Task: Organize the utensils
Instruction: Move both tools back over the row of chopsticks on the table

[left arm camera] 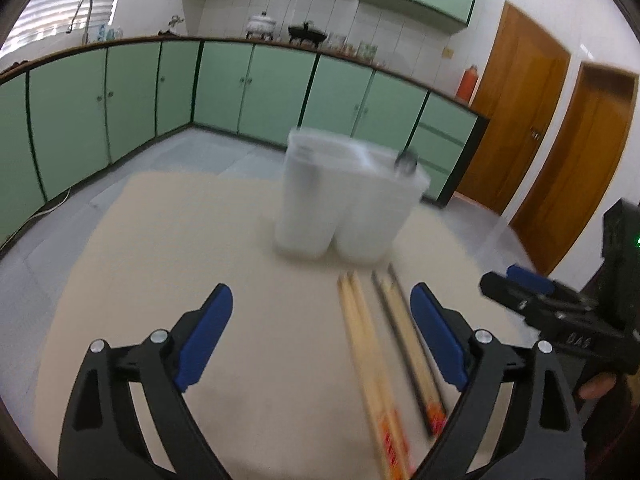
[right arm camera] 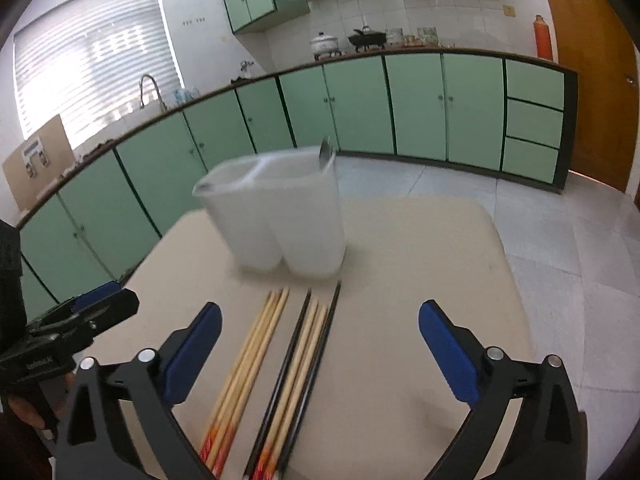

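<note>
White two-compartment holder (right arm camera: 280,216) stands upright on the beige table (right arm camera: 420,280), spoon (right arm camera: 326,152) in its right compartment. Chopsticks (right arm camera: 276,364), wooden and black, lie flat just in front of the holder, tips toward it. Left tongs (left arm camera: 322,332) wide open, empty, the black pair and two wooden sticks between the fingers. Right tongs (right arm camera: 320,354) wide open, empty, over the chopsticks.

Left tongs (left arm camera: 322,312) open — chopsticks (left arm camera: 384,344) between, holder (left arm camera: 344,204) beyond
</note>
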`<state>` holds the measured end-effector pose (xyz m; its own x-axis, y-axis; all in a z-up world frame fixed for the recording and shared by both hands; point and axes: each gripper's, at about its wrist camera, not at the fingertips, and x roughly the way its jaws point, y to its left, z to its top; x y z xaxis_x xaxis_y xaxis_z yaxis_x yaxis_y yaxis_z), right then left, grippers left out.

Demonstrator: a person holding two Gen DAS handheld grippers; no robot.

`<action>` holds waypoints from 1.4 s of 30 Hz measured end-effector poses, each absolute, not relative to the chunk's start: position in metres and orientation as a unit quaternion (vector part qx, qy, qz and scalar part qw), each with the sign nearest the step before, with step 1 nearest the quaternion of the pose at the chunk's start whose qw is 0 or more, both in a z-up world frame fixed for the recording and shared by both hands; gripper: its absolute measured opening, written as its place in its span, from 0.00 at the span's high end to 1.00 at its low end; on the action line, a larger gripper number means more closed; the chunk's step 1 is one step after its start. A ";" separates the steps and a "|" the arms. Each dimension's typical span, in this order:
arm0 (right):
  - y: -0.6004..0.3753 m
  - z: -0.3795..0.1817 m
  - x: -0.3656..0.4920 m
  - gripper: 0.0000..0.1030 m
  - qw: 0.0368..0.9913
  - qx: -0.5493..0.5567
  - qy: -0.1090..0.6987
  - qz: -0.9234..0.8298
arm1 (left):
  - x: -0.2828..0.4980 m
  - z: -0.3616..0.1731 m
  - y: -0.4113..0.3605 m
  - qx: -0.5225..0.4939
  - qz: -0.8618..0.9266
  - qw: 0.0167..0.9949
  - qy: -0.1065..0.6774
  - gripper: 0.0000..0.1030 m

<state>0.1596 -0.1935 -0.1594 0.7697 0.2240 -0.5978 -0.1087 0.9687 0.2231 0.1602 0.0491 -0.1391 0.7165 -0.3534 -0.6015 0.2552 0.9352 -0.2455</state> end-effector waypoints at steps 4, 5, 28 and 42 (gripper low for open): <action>-0.189 -0.173 0.139 0.06 0.932 0.085 0.343 0.080 | 0.134 -0.157 0.053 -0.047 -0.163 0.917 0.362 0.15; -0.189 -0.178 0.132 0.06 0.931 0.088 0.347 0.078 | 0.128 -0.161 0.054 -0.040 -0.163 0.915 0.367 0.15; -0.174 -0.225 0.055 0.40 0.914 0.045 0.397 0.076 | 0.066 -0.206 0.033 0.023 -0.188 0.881 0.433 0.15; -0.156 -0.235 0.059 0.41 0.912 0.008 0.402 0.077 | 0.070 -0.212 0.024 0.057 -0.170 0.882 0.435 0.15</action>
